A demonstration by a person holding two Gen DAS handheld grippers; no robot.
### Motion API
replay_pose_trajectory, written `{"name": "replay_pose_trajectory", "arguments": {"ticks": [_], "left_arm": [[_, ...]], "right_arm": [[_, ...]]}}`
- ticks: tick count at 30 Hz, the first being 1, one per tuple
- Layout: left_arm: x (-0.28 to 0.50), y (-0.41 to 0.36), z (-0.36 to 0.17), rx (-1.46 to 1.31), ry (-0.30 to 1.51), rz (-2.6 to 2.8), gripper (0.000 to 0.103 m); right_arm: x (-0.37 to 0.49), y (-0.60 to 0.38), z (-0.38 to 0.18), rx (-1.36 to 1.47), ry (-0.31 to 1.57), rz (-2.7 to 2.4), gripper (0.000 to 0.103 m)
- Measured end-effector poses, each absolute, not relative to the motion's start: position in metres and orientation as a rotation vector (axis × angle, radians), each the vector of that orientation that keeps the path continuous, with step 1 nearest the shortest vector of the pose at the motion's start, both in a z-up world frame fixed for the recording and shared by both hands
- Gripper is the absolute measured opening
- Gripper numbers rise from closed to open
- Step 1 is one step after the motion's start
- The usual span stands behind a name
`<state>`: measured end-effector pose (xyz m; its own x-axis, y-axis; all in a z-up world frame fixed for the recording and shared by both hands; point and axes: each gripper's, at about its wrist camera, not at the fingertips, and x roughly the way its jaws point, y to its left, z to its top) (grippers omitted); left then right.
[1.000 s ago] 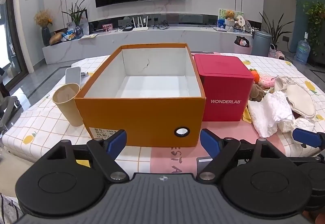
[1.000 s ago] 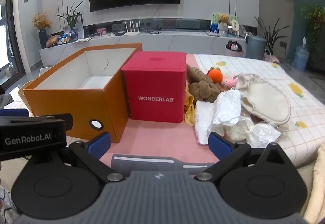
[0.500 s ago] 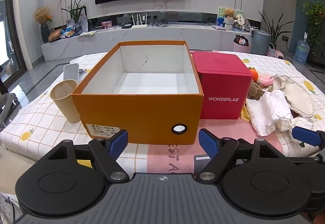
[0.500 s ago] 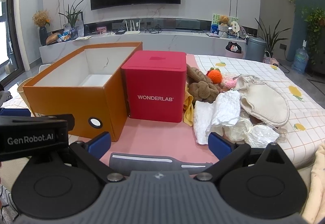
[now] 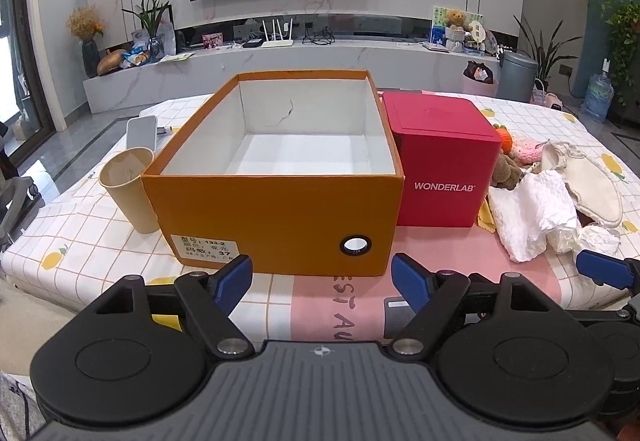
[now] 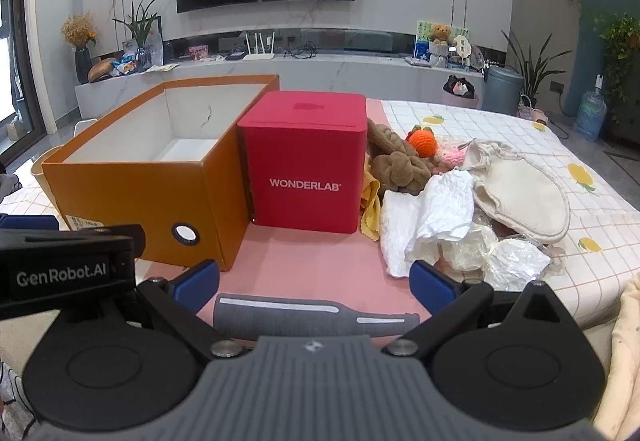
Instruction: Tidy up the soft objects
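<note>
Left wrist view: the open orange cardboard shoe box with a white inside (image 5: pixel 276 177) stands straight ahead of the left gripper (image 5: pixel 322 281), its near wall just beyond the blue fingertips (image 5: pixel 234 277). The box holds nothing. A closed red cube box printed WONDERLAB (image 5: pixel 442 161) stands touching its right side, and a tan paper cup (image 5: pixel 130 193) stands against its left side. The soft things lie in a heap to the right of the red box, well off this gripper's line: a crumpled white cloth (image 5: pixel 532 213), a cream fabric pouch (image 5: pixel 588 185) and a brown plush toy (image 5: pixel 506 171). The left jaws stand wide apart with nothing between them, low over the checked lemon-print bedcover (image 5: pixel 80 233).

In the right wrist view, the right gripper (image 6: pixel 314 281) points at the red box (image 6: pixel 306 161), with the crumpled white cloth (image 6: pixel 432 217) just ahead of its right fingertip. Behind that lie the brown plush toy (image 6: pixel 396 165), an orange crocheted ball (image 6: pixel 422 139), the cream pouch (image 6: pixel 524 189) and some clear crinkled plastic wrapping (image 6: pixel 516 261). Its jaws are also spread wide and grip nothing; a grey fabric case with white stripes (image 6: pixel 312 317) lies flat on the pink mat (image 6: pixel 312 253) below them. Both grippers are held level and side by side at the near edge of the bed.
</note>
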<state>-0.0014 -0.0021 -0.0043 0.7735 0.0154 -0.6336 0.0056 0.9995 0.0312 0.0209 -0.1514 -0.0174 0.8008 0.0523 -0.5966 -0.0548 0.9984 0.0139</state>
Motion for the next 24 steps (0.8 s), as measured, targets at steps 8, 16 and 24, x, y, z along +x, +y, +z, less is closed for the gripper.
{"name": "replay_pose_trajectory", "arguments": {"ticks": [8, 16, 24], "left_arm": [[-0.0017, -0.0033, -0.0056, 0.038, 0.683, 0.012, 0.093], [-0.0031, -0.0051, -0.0063, 0.051, 0.673, 0.019, 0.093], [-0.0051, -0.0060, -0.0051, 0.034, 0.662, -0.012, 0.093]], "right_arm": [[0.0211, -0.1504, -0.0186, -0.009, 0.644, 0.053, 0.099], [0.0204, -0.1501, -0.0196, -0.009, 0.652, 0.047, 0.099], [0.0208, -0.1522, -0.0189, 0.017, 0.660, 0.053, 0.099]]}}
